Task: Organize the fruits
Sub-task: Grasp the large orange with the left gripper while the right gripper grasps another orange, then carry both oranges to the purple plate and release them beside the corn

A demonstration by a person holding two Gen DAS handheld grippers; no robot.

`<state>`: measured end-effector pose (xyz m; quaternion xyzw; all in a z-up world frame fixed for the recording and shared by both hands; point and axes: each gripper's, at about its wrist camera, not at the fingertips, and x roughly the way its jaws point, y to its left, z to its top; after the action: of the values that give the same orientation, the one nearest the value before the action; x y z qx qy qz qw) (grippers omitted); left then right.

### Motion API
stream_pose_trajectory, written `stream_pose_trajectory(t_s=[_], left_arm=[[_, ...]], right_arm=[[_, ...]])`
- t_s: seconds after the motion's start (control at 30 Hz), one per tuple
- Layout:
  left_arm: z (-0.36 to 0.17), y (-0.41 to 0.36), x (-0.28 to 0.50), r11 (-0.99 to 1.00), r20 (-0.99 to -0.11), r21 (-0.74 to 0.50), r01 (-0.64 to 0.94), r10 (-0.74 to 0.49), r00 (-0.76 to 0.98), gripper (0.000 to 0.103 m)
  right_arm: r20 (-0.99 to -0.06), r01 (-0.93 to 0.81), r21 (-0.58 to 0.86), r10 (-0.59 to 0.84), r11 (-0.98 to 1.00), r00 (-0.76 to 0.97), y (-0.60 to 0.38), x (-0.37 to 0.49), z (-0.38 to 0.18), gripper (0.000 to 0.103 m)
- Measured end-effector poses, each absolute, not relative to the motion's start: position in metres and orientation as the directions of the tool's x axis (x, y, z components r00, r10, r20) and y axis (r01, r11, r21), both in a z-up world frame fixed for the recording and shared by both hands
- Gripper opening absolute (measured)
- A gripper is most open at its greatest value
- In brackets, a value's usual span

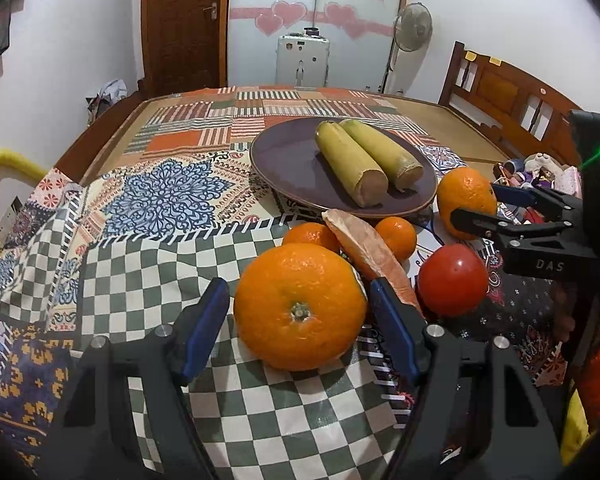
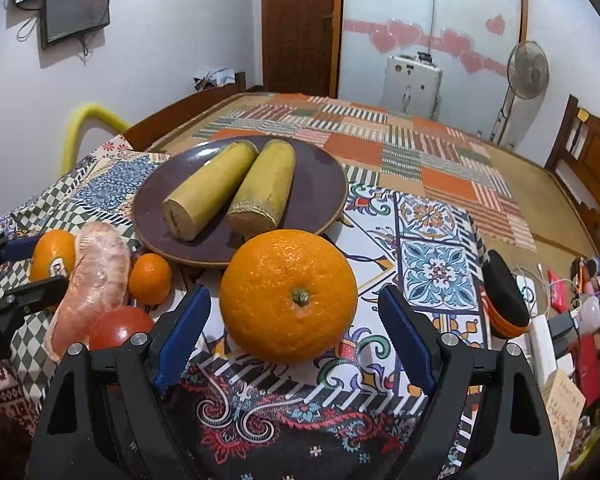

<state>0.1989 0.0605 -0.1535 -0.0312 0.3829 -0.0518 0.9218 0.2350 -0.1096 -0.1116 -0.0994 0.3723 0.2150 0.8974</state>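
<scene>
My left gripper [image 1: 300,304] is open around a large orange [image 1: 300,306] on the checked cloth; gaps show on both sides. My right gripper [image 2: 294,312] is open around another large orange [image 2: 289,296], also seen in the left wrist view [image 1: 466,198]. Between them lie a peeled pomelo segment [image 1: 364,248], two small tangerines [image 1: 396,238], [image 1: 311,236] and a red tomato [image 1: 453,280]. A dark plate [image 1: 288,160] behind holds two sugarcane pieces [image 1: 350,162].
The patterned cloth [image 1: 168,192] covers the table. Clutter of small items and a white power strip [image 2: 548,340] lies at the right edge. A yellow chair back [image 1: 4,164] stands at left, a wooden bed frame [image 1: 508,92] at right.
</scene>
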Motion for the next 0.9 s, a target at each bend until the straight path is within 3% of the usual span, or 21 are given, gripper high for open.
stream_pose_trajectory(t_s=[0.1, 0.33, 0.67, 0.9], left_arm=[[-0.155, 0.062, 0.199, 0.991, -0.7, -0.108, 0.075, -0.129, 0.702, 0.067], [-0.153, 0.067, 0.197, 0.991, -0.699, -0.116, 0.071, -0.132, 0.703, 0.066], [-0.111, 0.069, 0.191, 0.997, -0.616, -0.049, 0.063, -0.08, 0.784, 0.065], [-0.087, 0.071, 0.206, 0.993, -0.585, -0.096, 0.076, -0.118, 0.802, 0.065]], right_arm=[[-0.716, -0.47, 0.008, 0.333, 0.883, 0.613, -0.112, 0.235, -0.112, 0.068], [-0.709, -0.467, 0.024, 0.344, 0.884, 0.615, -0.117, 0.229, -0.109, 0.067], [-0.653, -0.461, 0.022, 0.362, 0.887, 0.665, -0.118, 0.225, -0.083, 0.067], [-0.614, -0.463, 0.003, 0.367, 0.886, 0.699, -0.118, 0.227, -0.065, 0.067]])
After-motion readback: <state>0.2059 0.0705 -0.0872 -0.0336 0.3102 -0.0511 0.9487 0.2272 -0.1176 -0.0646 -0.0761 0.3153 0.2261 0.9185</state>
